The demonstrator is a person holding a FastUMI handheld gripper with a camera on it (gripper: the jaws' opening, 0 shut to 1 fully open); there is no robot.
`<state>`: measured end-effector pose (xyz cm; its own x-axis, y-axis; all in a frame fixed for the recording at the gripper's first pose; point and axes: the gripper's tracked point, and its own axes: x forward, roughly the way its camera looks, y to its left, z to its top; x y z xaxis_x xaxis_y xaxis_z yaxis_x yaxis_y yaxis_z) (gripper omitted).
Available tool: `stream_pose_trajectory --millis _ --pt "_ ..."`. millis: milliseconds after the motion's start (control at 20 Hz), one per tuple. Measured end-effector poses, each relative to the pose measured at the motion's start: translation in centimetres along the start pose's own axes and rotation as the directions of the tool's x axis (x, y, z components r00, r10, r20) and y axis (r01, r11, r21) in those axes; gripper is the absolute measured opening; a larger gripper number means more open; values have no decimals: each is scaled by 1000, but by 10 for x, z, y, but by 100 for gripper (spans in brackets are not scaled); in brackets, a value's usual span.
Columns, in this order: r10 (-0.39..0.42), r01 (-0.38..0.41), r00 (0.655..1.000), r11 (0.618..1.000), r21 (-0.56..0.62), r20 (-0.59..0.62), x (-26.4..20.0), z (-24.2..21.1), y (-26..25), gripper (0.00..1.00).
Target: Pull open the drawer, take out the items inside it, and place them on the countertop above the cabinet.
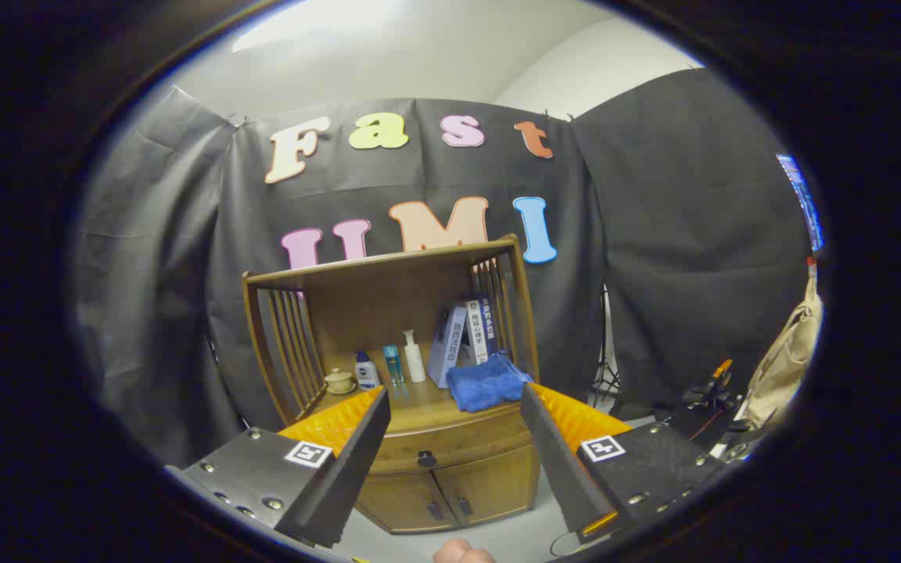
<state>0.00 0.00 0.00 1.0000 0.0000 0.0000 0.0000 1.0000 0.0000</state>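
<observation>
A small wooden cabinet (pixel 450 477) stands ahead of me against the black cloth wall. Its drawer (pixel 450 447) is closed, with a dark knob (pixel 427 458) at the middle of its front. Two small doors sit below the drawer. The countertop (pixel 419 403) above it carries a folded blue towel (pixel 488 383), upright books (pixel 462 332), a white pump bottle (pixel 414 356), a blue tube (pixel 393 363), a small white bottle (pixel 366 371) and a little cup (pixel 339 381). My gripper (pixel 454 403) is open, held well back from the cabinet, with the drawer front seen between its fingers.
A slatted wooden frame (pixel 282 348) rises around the countertop on both sides and over the top. To the right stand a tripod (pixel 605 375), clamps (pixel 712 395) and a tan bag (pixel 787 360). A person's finger (pixel 462 554) shows just below the cabinet. The floor (pixel 513 536) is grey.
</observation>
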Motion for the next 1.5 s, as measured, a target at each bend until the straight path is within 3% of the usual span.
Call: stream_pose_trajectory --millis 750,1050,1250,1500 --pt "-2 3 999 1000 17 -34 17 -20 -8 100" --pt "2 -3 998 1000 -31 -62 36 -51 -1 100" --pt "59 -62 996 997 -39 -66 71 -81 19 100" --pt "163 -168 983 984 -56 -86 127 -151 53 100"
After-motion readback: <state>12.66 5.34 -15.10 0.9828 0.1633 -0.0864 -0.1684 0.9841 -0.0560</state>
